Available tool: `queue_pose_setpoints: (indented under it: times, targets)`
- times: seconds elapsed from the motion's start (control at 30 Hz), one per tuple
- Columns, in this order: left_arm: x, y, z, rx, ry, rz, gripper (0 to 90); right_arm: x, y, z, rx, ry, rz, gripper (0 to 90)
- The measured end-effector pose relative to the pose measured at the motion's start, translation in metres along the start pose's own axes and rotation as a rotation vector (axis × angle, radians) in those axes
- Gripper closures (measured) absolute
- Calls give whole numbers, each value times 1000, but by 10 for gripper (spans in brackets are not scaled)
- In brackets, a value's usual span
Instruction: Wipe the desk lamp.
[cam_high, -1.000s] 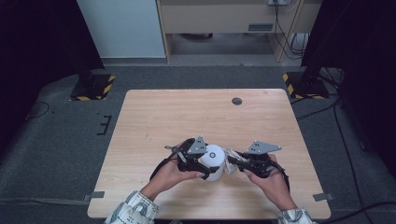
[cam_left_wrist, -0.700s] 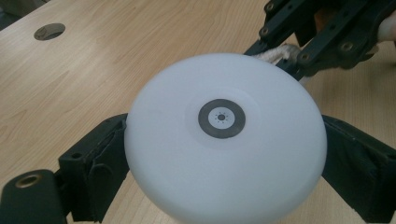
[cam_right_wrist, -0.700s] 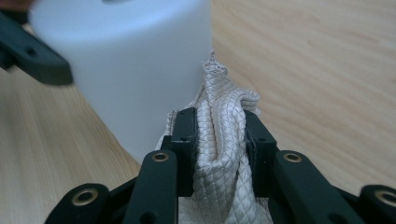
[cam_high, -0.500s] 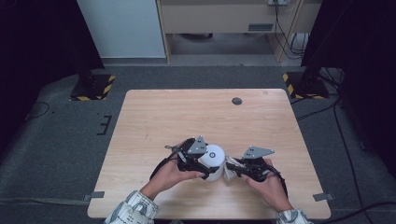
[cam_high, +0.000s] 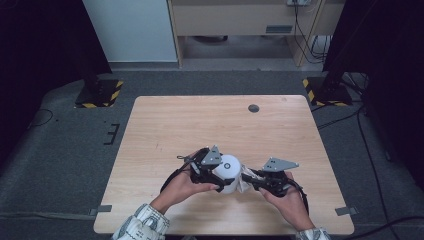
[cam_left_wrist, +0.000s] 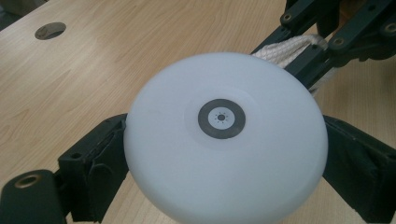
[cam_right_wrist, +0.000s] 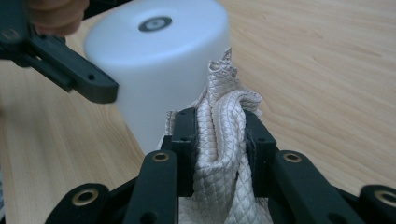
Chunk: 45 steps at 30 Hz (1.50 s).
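A white round-topped cylinder (cam_high: 228, 171) with a small grey ring on its top stands near the table's front middle. My left gripper (cam_high: 216, 176) is shut on it, its jaws pressed on the two sides of the cylinder (cam_left_wrist: 224, 135). Just right of it, my right gripper (cam_high: 246, 178) is shut on a bunched cream quilted cloth (cam_right_wrist: 223, 144), which rises between the jaws and touches the wall of the cylinder (cam_right_wrist: 159, 60). The cloth (cam_left_wrist: 289, 46) also peeks out behind the cylinder, held by the other gripper's jaws.
The light wooden table (cam_high: 200, 125) has a round dark cable hole (cam_high: 253, 108) at its back right. Yellow-black striped stand feet (cam_high: 100, 95) sit on the grey floor beyond the table's far corners.
My right gripper has moved left, closer to the cylinder, bringing the cloth against its side. The left gripper and the cylinder have stayed in place.
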<state>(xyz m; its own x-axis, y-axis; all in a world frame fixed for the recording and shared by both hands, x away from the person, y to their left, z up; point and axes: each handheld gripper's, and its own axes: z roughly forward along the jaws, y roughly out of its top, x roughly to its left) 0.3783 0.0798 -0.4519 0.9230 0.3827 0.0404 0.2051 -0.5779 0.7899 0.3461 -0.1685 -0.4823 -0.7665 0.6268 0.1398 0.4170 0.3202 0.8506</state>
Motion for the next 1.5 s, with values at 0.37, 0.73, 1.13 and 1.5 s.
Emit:
queue_pose_setpoints:
  times: [0.37, 0.73, 1.13, 1.5]
  targets:
    - [0, 0, 0, 0, 0, 4, 80, -3, -12, 18, 112, -25, -19, 710]
    - [0, 0, 0, -1, -3, 5, 80, -2, -7, 13, 93, -32, -13, 710]
    - [4, 2, 0, 15, -7, 16, 80, -3, -2, 8, 33, -23, 20, 710]
    - [5, 2, 2, 10, -3, 10, 80, -1, -15, 20, 129, -37, 25, 710]
